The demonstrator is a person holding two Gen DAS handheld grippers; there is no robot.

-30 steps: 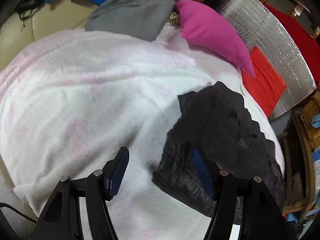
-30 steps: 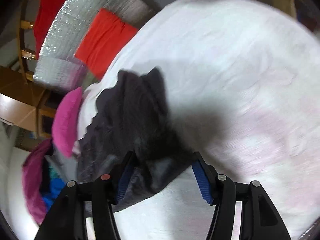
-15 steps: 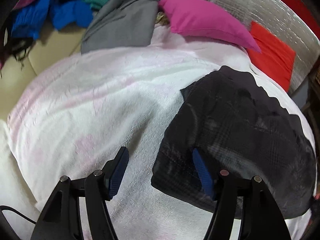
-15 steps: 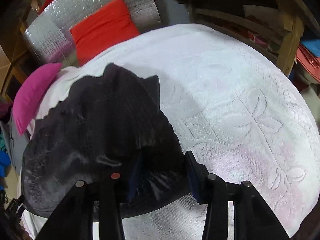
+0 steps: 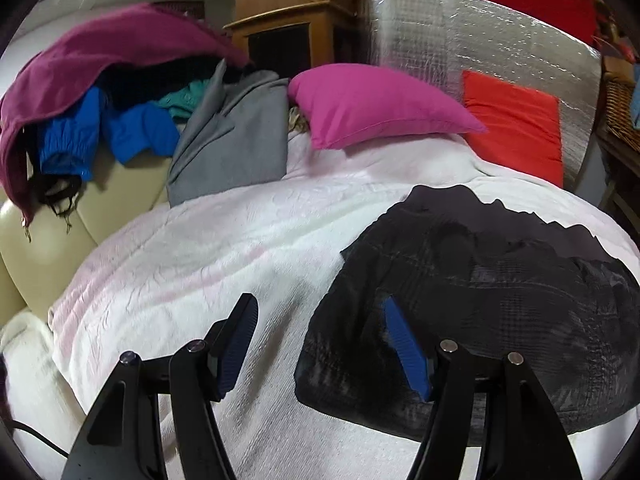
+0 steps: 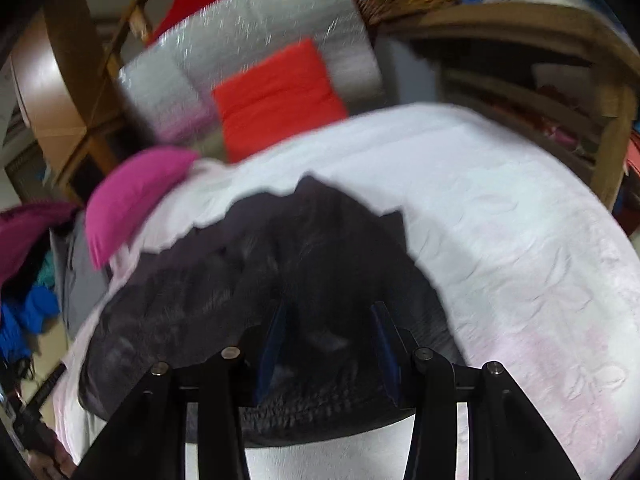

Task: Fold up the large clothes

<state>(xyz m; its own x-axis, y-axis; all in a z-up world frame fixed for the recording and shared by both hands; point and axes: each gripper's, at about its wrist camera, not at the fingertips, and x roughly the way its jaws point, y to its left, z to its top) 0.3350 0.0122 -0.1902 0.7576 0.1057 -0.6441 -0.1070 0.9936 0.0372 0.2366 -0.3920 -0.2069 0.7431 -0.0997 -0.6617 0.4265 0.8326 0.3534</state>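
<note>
A black garment (image 5: 480, 304) lies spread on the white and pink blanket (image 5: 200, 264). My left gripper (image 5: 320, 336) hovers open above the blanket, its right finger (image 5: 404, 348) over the garment's left edge, with no cloth pinched. In the blurred right wrist view the same black garment (image 6: 248, 280) fills the middle. My right gripper (image 6: 328, 336) sits at its near edge, with a bunch of dark cloth between the narrowed blue pads.
A magenta pillow (image 5: 372, 104) and a red cushion (image 5: 516, 120) lean against a silver foil panel (image 5: 460, 36) at the back. Grey, blue and maroon clothes (image 5: 120, 92) pile up on the cream sofa at the left. Wooden shelves (image 6: 560, 92) stand to the right.
Both views have rolled and lifted, so more of the room shows. The right jaws have narrowed onto the garment's near edge. The left jaws keep the same width.
</note>
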